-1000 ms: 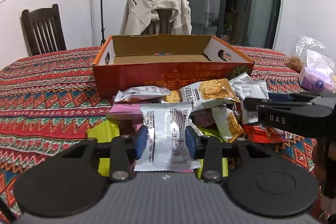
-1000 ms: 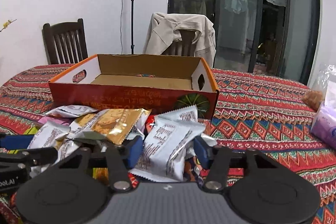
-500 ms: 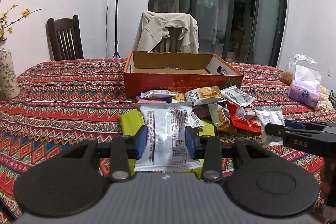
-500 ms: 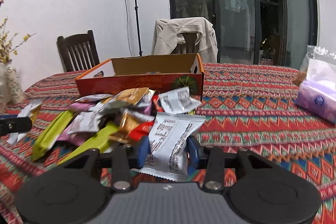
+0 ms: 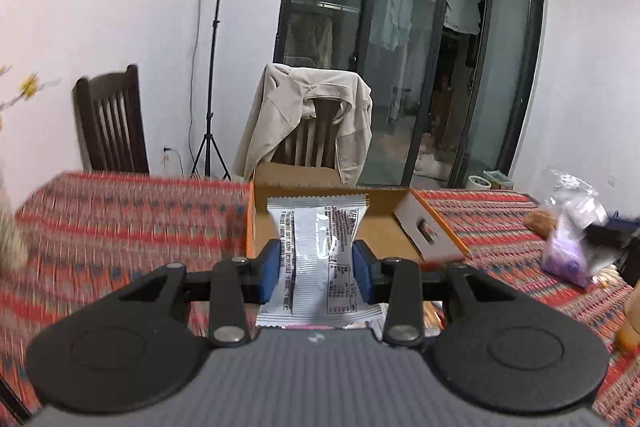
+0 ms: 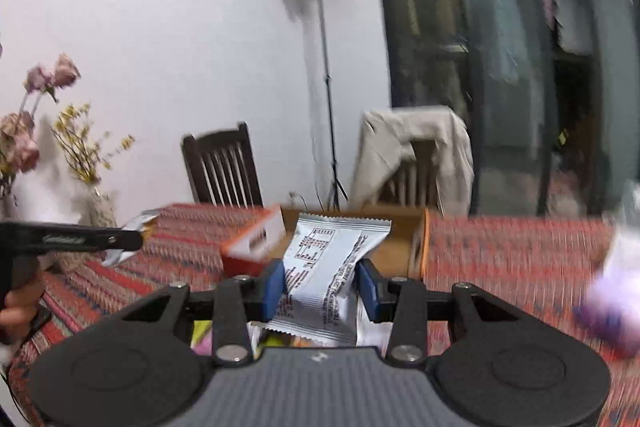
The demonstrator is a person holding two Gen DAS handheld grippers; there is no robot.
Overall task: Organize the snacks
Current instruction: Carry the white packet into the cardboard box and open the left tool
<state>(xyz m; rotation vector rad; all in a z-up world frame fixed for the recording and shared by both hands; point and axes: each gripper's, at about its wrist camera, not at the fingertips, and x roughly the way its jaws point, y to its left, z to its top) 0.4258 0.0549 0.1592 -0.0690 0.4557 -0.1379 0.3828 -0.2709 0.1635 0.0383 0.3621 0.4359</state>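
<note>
My left gripper [image 5: 317,267] is shut on a silver snack packet [image 5: 316,247], held above the table just in front of the orange cardboard box [image 5: 432,227]. My right gripper [image 6: 322,287] is shut on a white snack packet [image 6: 328,267], raised in front of the same box [image 6: 256,243]. The left gripper [image 6: 136,239] also shows at the left of the right wrist view, with its packet at the tip. Part of the snack pile [image 6: 372,333] shows under the right gripper.
The table has a red patterned cloth [image 5: 120,219]. A purple bag [image 5: 568,251] lies at the right. A vase with flowers [image 6: 96,203] stands at the left. Two wooden chairs [image 5: 112,127] stand behind, one under a beige jacket [image 5: 304,115].
Both grippers have lifted their packets up and forward towards the box. The snack pile has dropped below both views. Both views are now motion-blurred.
</note>
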